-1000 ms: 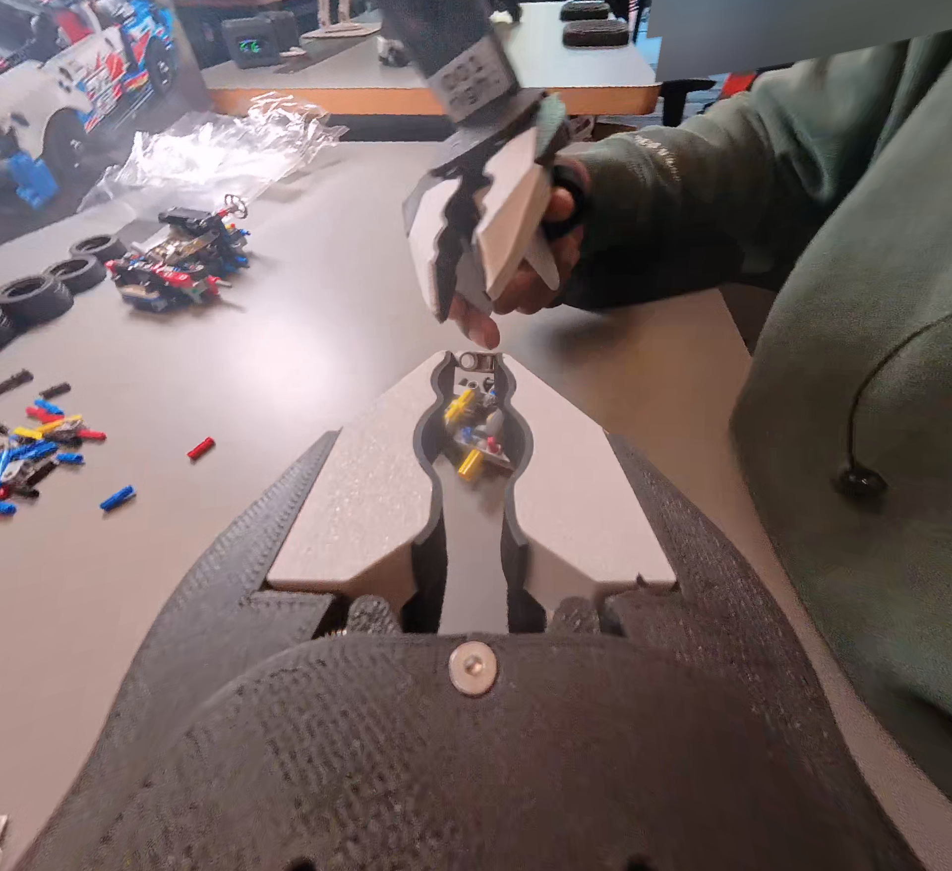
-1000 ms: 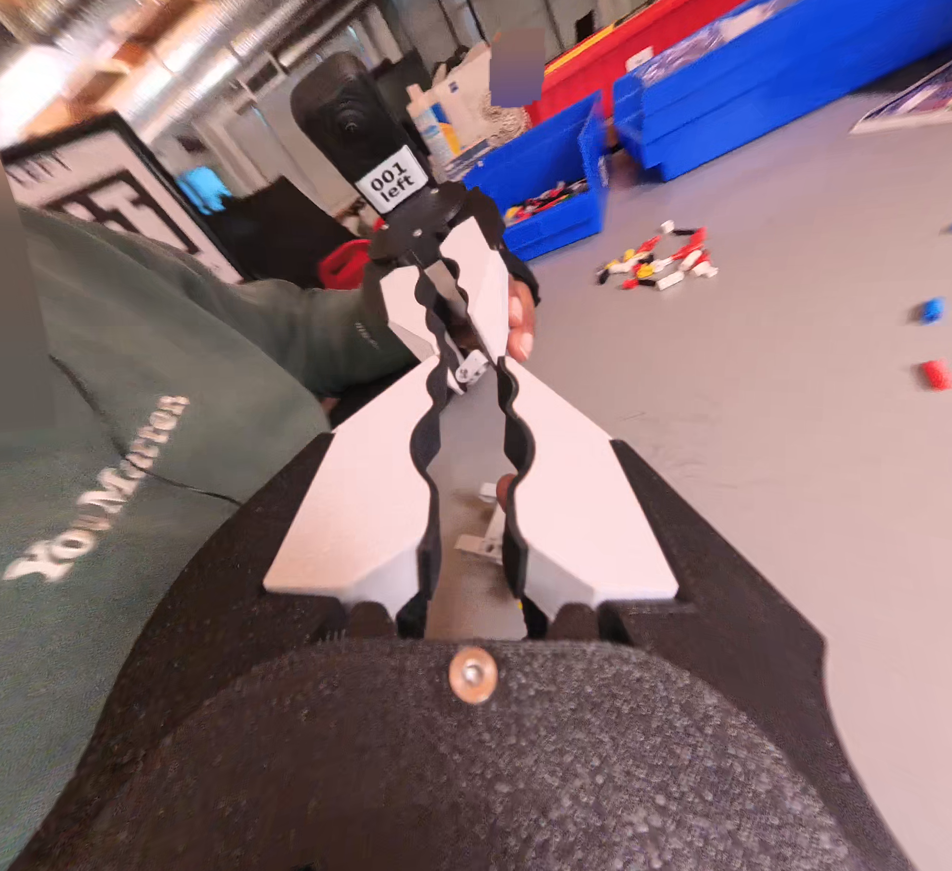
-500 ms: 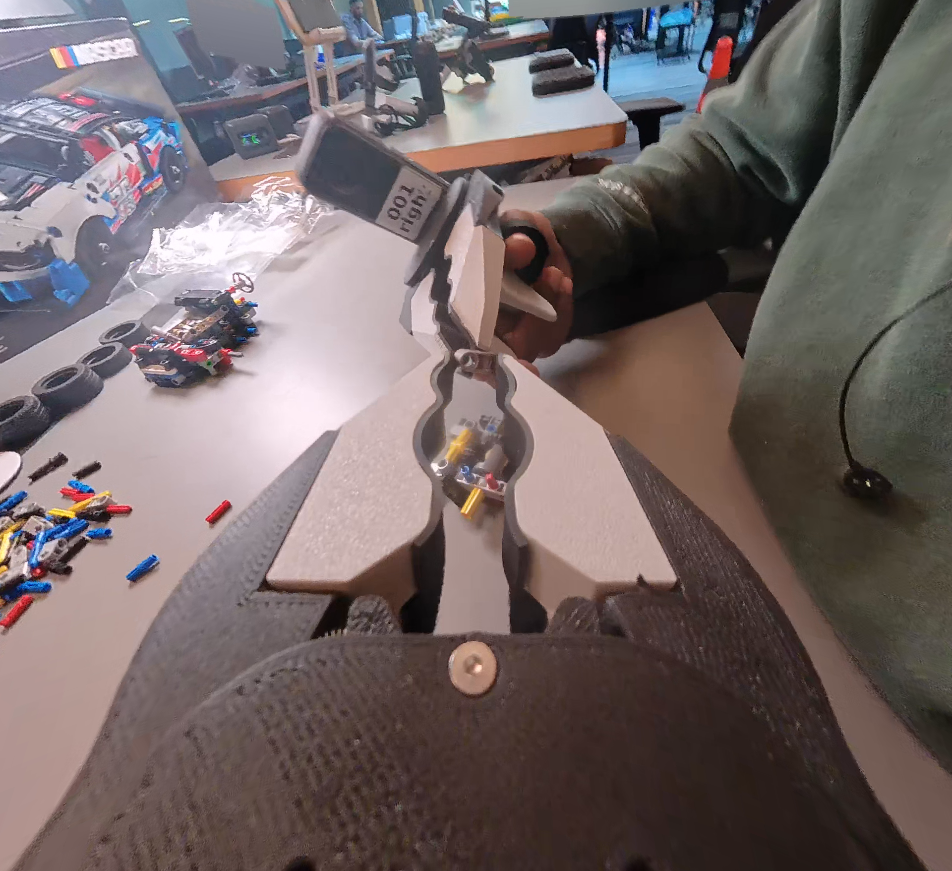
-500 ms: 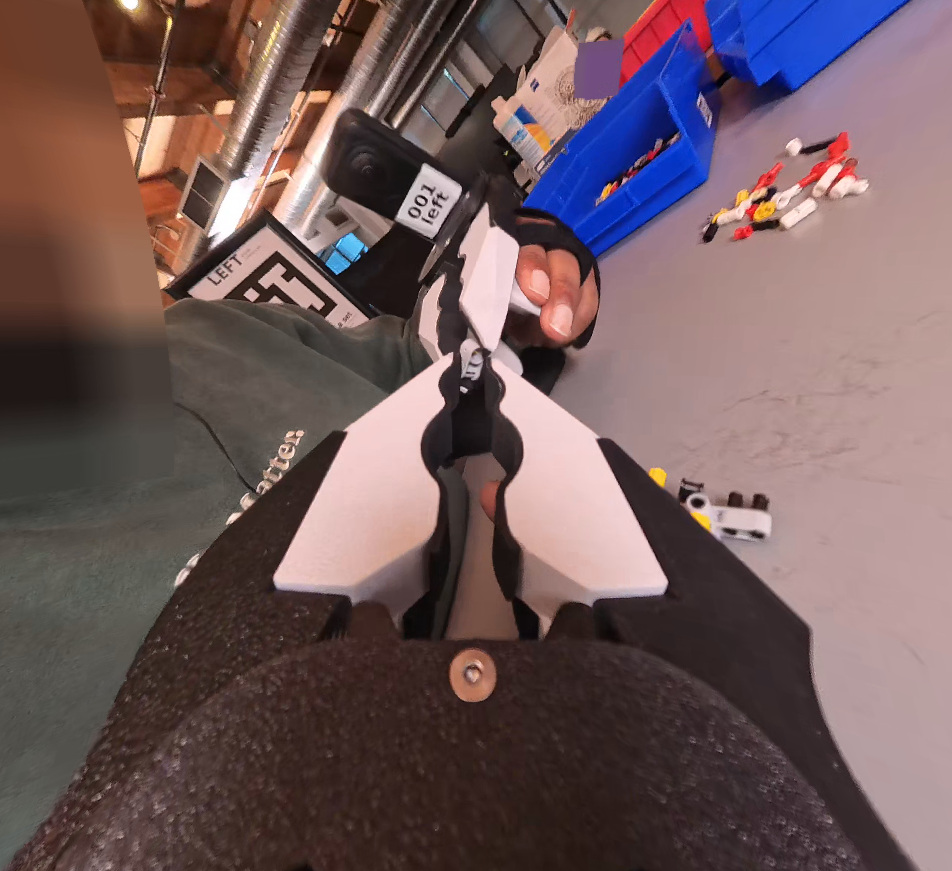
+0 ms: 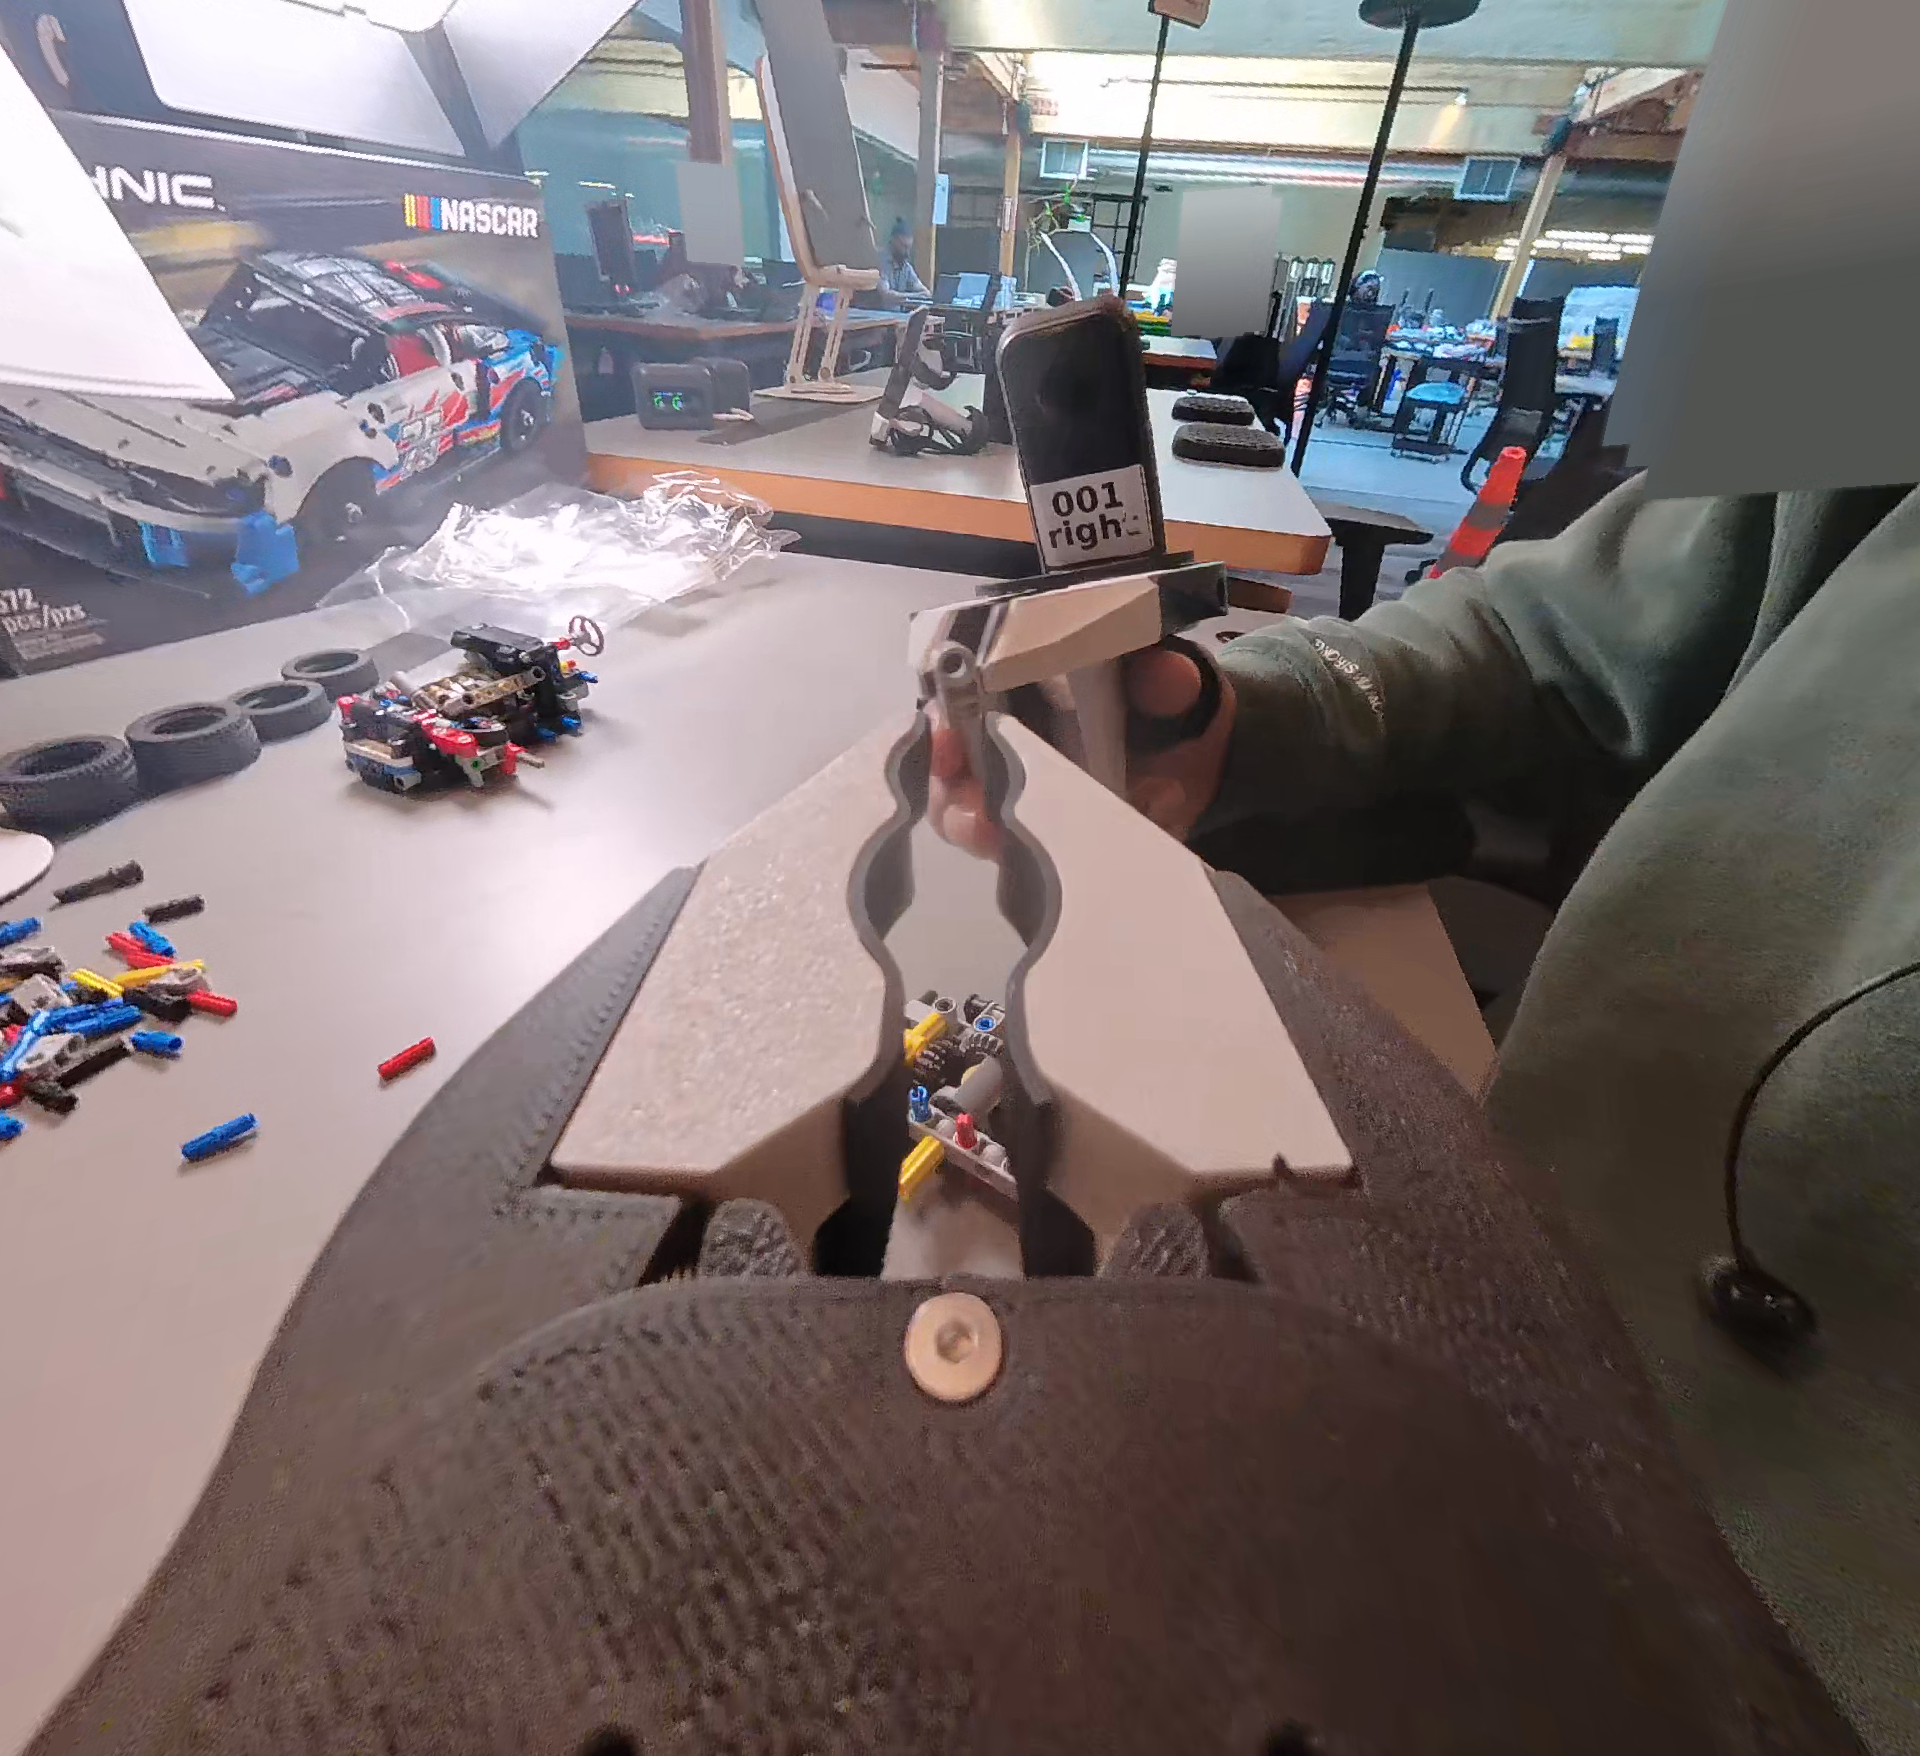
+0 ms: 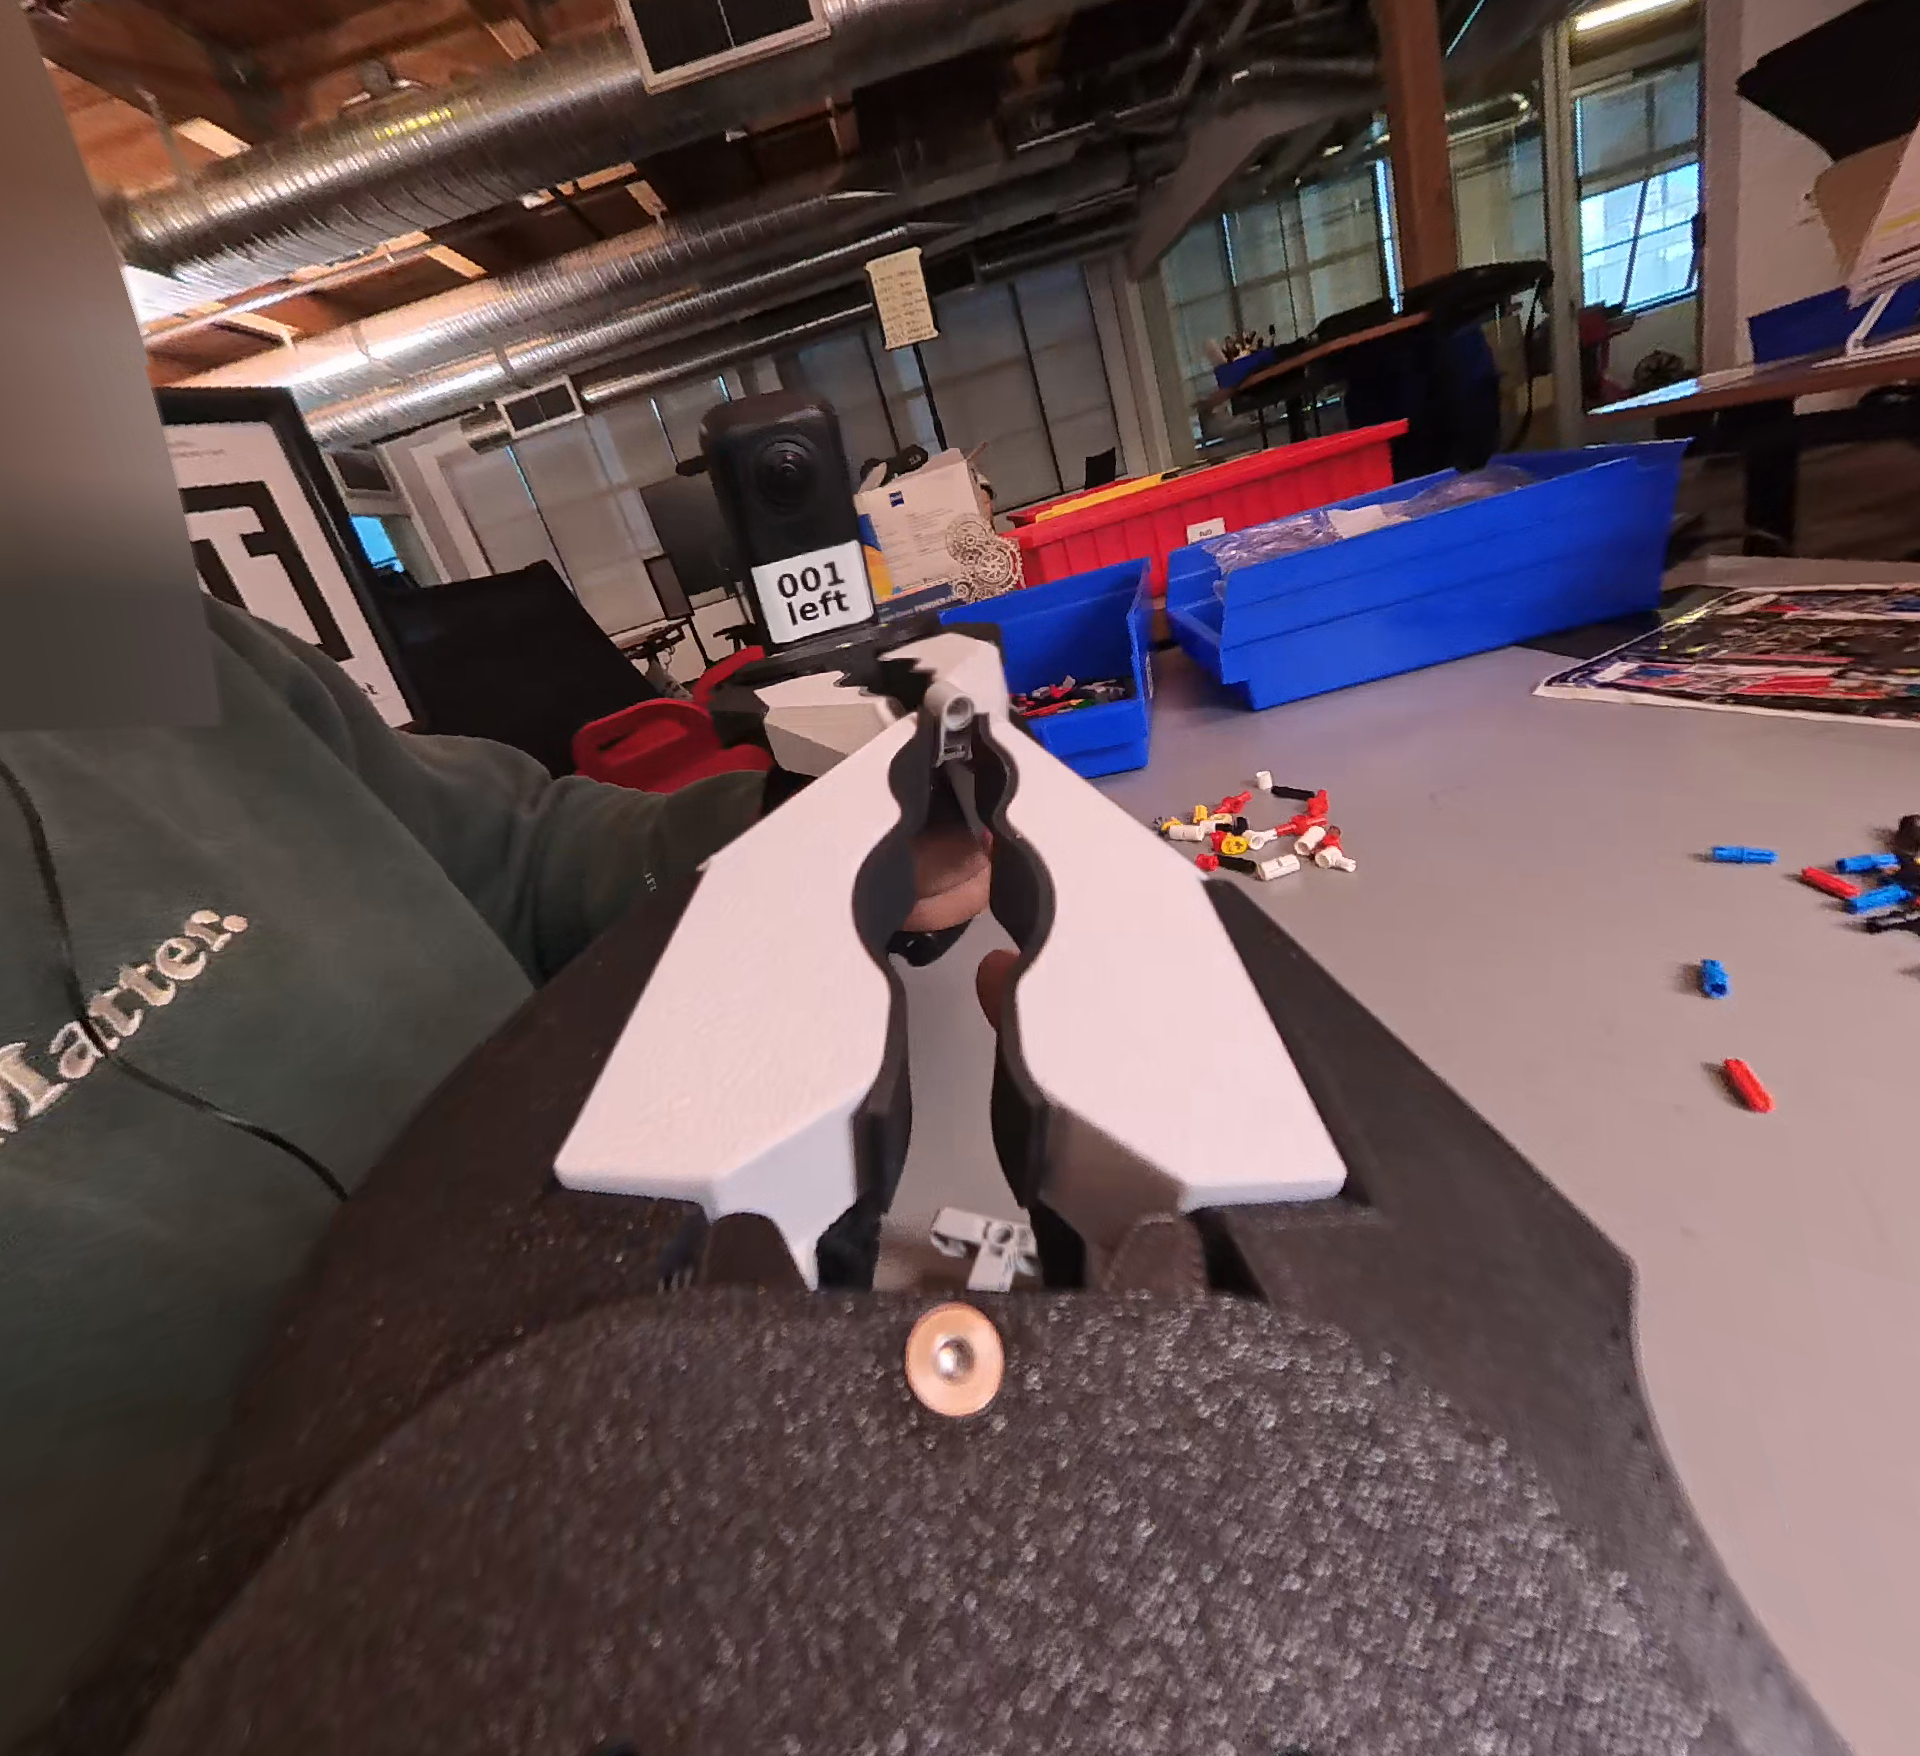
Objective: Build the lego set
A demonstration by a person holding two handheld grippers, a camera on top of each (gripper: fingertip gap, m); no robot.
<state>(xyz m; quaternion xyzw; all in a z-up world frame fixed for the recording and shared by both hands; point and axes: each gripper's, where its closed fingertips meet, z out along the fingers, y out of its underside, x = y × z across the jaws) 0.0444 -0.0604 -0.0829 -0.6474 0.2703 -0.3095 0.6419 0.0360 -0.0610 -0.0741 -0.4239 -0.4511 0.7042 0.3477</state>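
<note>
Grey table (image 5: 436, 875) carries four black tyres (image 5: 187, 740), a half-built chassis (image 5: 468, 709), scattered pins (image 5: 94, 1000), blue bins (image 6: 1423, 563).

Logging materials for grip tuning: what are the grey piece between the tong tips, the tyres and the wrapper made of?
Grey piece: hard moulded plastic, matte, with crisp holes.
Tyres: looks like black rubber, dull, treaded.
Wrapper: thin clear plastic film, crinkled, glossy.
</note>
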